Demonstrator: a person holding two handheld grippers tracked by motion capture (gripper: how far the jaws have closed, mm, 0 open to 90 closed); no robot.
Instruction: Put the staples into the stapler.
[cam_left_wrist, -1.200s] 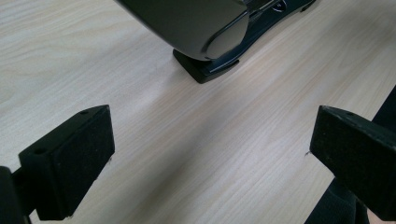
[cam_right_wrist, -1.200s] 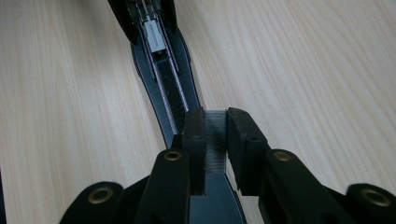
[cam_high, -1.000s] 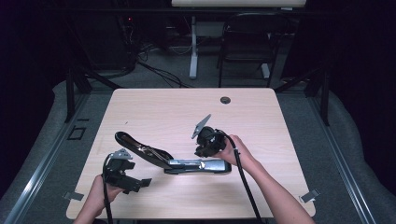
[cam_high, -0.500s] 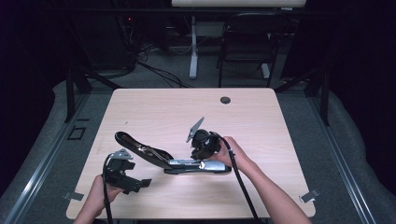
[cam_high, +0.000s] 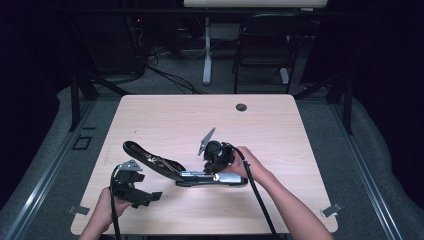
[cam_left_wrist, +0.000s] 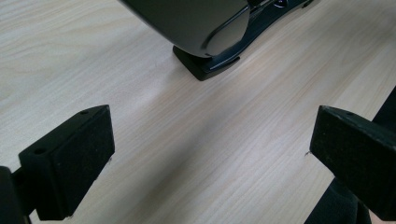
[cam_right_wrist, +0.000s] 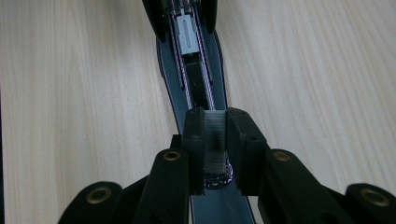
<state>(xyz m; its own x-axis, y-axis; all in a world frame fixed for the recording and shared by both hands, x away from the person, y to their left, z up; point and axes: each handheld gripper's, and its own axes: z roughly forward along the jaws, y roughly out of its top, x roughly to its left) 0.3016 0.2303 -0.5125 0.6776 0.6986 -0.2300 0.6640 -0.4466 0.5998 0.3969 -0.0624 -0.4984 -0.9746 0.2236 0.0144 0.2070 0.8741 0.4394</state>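
Observation:
A black stapler (cam_high: 200, 177) lies hinged wide open on the wooden table (cam_high: 280, 130), its top arm (cam_high: 145, 156) angled up to the left. My right gripper (cam_high: 212, 167) is held over the base; in the right gripper view its jaws (cam_right_wrist: 215, 149) are shut on a grey strip of staples (cam_right_wrist: 215, 135), right above the open staple channel (cam_right_wrist: 194, 79). My left gripper (cam_high: 137, 182) rests at the front left of the table, open. In the left gripper view, the left gripper (cam_left_wrist: 210, 158) has only bare table between its pads, with the stapler's rounded end (cam_left_wrist: 205, 28) just beyond.
A small round cable hole (cam_high: 241, 107) sits near the table's far edge. Behind the table stand a dark chair (cam_high: 265, 55) and a white desk leg (cam_high: 206, 50). Tape marks (cam_high: 332, 210) flank the front corners.
My right gripper has shifted slightly to the left and down along the stapler's base with the strip still held. The left gripper has not moved.

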